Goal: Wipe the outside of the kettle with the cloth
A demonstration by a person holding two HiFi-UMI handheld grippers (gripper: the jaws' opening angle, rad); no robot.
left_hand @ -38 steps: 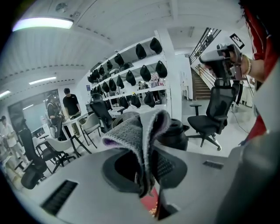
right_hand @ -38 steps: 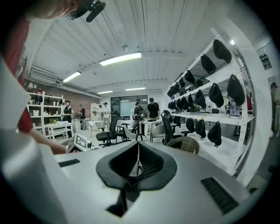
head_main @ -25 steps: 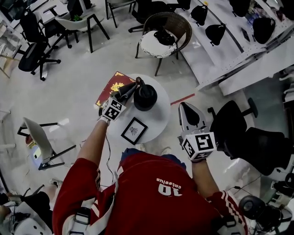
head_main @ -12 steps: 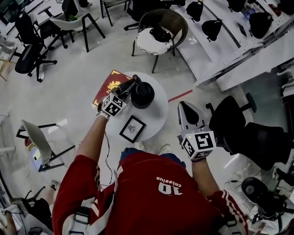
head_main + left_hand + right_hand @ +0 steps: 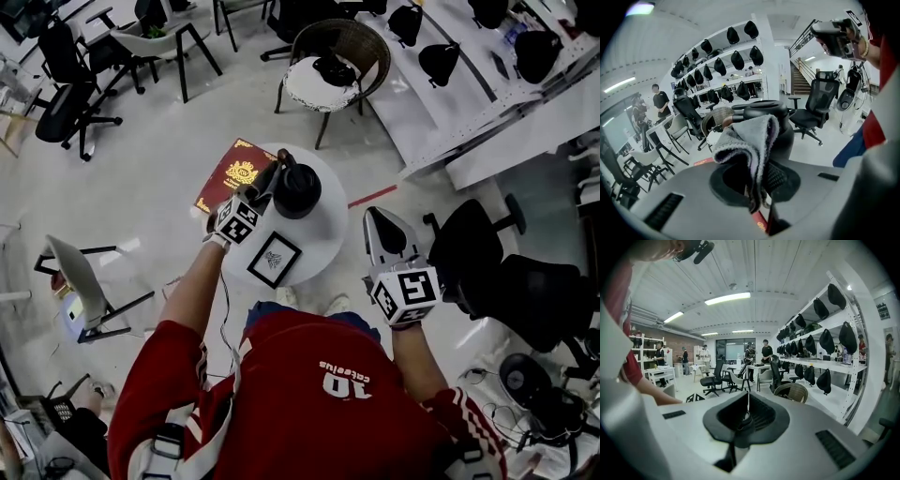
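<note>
A black kettle [image 5: 298, 194] stands on a small round white table [image 5: 323, 241]. My left gripper [image 5: 269, 181] reaches in from the kettle's left and is shut on a grey cloth. In the left gripper view the folded cloth [image 5: 749, 140] bulges out of the left gripper [image 5: 757, 180] and lies against the kettle [image 5: 786, 133] just behind it. My right gripper [image 5: 377, 225] hangs off the table's right side, away from the kettle. In its own view the right gripper [image 5: 746, 417] is shut with nothing in it and points into the room.
A red book [image 5: 232, 174] overhangs the table's left rim, and a black picture frame [image 5: 273, 261] lies on its near side. A wicker chair [image 5: 333, 64] stands beyond the table, and black office chairs [image 5: 480, 251] stand to the right. White shelving with black bags [image 5: 441, 66] runs along the right.
The left gripper and cloth have shifted only slightly along the kettle's left side. The right gripper has stayed where it was.
</note>
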